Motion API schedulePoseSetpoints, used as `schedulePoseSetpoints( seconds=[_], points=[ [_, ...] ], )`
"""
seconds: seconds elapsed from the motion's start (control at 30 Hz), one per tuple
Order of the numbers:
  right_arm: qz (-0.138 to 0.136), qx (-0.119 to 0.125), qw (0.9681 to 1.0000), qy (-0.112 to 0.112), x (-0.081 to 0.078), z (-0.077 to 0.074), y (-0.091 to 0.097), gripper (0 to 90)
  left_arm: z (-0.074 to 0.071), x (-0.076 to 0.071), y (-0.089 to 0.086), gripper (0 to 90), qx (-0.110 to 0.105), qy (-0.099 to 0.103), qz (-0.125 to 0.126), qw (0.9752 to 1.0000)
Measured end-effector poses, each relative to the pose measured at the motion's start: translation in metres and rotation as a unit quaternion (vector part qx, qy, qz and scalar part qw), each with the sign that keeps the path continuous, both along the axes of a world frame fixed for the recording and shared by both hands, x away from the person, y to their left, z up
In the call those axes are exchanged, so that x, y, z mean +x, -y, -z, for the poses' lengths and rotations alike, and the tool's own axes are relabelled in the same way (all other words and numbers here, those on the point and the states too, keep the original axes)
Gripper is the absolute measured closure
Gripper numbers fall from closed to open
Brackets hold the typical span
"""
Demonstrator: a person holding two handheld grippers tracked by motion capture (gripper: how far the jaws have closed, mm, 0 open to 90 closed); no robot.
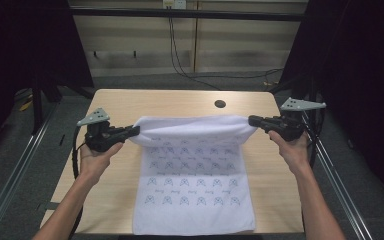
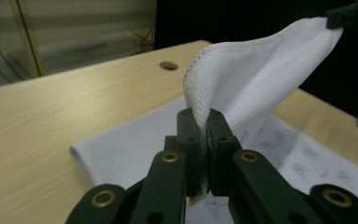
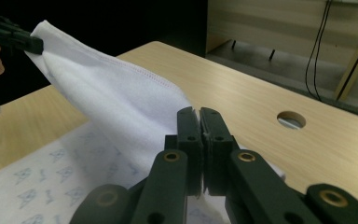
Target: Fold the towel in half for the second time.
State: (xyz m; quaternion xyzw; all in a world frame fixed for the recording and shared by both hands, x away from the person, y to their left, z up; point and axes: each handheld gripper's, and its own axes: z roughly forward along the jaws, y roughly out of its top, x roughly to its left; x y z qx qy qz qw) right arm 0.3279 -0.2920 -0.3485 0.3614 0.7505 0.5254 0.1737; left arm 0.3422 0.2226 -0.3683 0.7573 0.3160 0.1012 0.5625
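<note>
The left gripper (image 1: 136,130) clamps one far corner of the towel (image 1: 192,185). The right gripper (image 1: 252,120) clamps the other, lifting that edge above the table (image 1: 125,102).

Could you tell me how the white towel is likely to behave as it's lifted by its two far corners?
The towel looks floppy: it sags between the left tongs and right tongs. It seems light, since thin corner pinches carry it. Its near end, lying on the table, will probably drag.

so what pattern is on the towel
White towel with rows of small blue printed motifs; clearest in the high view.
</note>
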Motion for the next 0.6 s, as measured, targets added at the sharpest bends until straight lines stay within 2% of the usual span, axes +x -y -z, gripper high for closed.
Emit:
schedulePoseSetpoints(
  seconds=[0.07, 0.1, 0.17, 0.2, 0.27, 0.3, 0.33, 0.37, 0.47, 0.5, 0.53, 0.57, 0.6],
  points=[
    [-0.009, 0.0, 0.9999, 0.014, -0.013, -0.011, -0.001, 87.6, -0.009, -0.013, -0.004, 86.5, 0.0, 0.015, 0.002, 0.9999],
    [-0.016, 0.003, 0.9997, 0.016, -0.02, -0.015, -0.001, 87.6, -0.013, -0.019, -0.005, 86.4, -0.004, 0.014, 0.008, 0.9999],
    [-0.025, 0.0, 0.9994, 0.022, -0.035, -0.018, -0.003, 87.6, -0.014, -0.035, -0.009, 86.2, -0.002, 0.025, 0.017, 0.9996],
    [-0.035, 0.0, 0.9992, 0.019, -0.043, -0.015, -0.004, 87.6, -0.011, -0.043, -0.011, 85.9, 0.0, 0.022, 0.022, 0.9995],
    [-0.045, -0.013, 0.9989, 0.008, -0.058, -0.005, -0.006, 87.6, 0.004, -0.059, -0.013, 85.6, 0.018, 0.012, 0.031, 0.9993],
    [-0.056, -0.009, 0.9983, -0.006, -0.066, 0.004, -0.006, 87.6, 0.011, -0.064, -0.013, 85.6, 0.025, 0.006, 0.034, 0.9991],
    [-0.06, -0.017, 0.9979, -0.017, -0.07, 0.009, -0.007, 87.6, 0.021, -0.07, -0.012, 85.6, 0.034, -0.003, 0.043, 0.9985],
    [-0.058, -0.04, 0.9971, -0.028, -0.075, 0.017, -0.009, 87.6, 0.03, -0.077, -0.01, 85.4, 0.039, -0.006, 0.047, 0.9981],
    [-0.064, -0.059, 0.9941, -0.064, -0.088, 0.042, -0.008, 87.5, 0.056, -0.091, -0.005, 84.6, 0.055, -0.021, 0.069, 0.9959],
    [-0.066, -0.06, 0.9935, -0.071, -0.093, 0.049, -0.006, 87.4, 0.063, -0.094, -0.004, 84.5, 0.057, -0.03, 0.076, 0.995],
    [-0.071, -0.049, 0.9932, -0.078, -0.098, 0.056, -0.004, 87.3, 0.07, -0.096, -0.004, 84.0, 0.058, -0.045, 0.084, 0.9938],
    [-0.075, -0.044, 0.9926, -0.085, -0.104, 0.063, -0.003, 87.2, 0.076, -0.097, -0.004, 83.1, 0.06, -0.056, 0.097, 0.9919],
    [-0.079, -0.044, 0.9915, -0.094, -0.108, 0.071, -0.001, 86.8, 0.081, -0.1, -0.004, 81.8, 0.073, -0.054, 0.109, 0.9899]
  ],
)
